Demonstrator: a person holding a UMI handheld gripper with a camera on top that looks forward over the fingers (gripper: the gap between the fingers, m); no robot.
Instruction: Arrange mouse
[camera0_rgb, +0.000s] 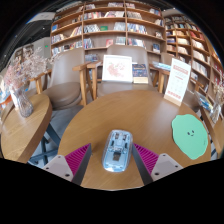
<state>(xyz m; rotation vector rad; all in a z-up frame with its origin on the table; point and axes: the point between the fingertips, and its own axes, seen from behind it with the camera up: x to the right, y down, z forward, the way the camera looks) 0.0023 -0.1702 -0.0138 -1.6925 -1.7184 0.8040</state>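
A grey-and-silver mouse (118, 150) is seen lying on a round wooden table (100, 115), directly between the two fingers of the gripper (117, 159). The fingers are held spread apart, with the magenta pads (75, 157) standing at either side of the mouse; a narrow strip of table is visible between each pad and the mouse body, so it cannot be said that the mouse is pinched. The mouse is rested on the tabletop with its scroll wheel turned away from the gripper.

Beyond the right finger, a green coaster-like mat (189, 137) with a scalloped outline is laid near the table's rim. Further ahead of the fingers, at the far side of the table, an upright card with a pink picture (117, 68) is propped, and a small sign stand (178, 80) is placed to its right. Wooden chairs (68, 78) are set behind the table. Beyond the left finger, a second round table (22, 128) is seen carrying a glass vase of pale dried flowers (20, 80). The background is filled by long bookshelves (110, 25) stocked with books.
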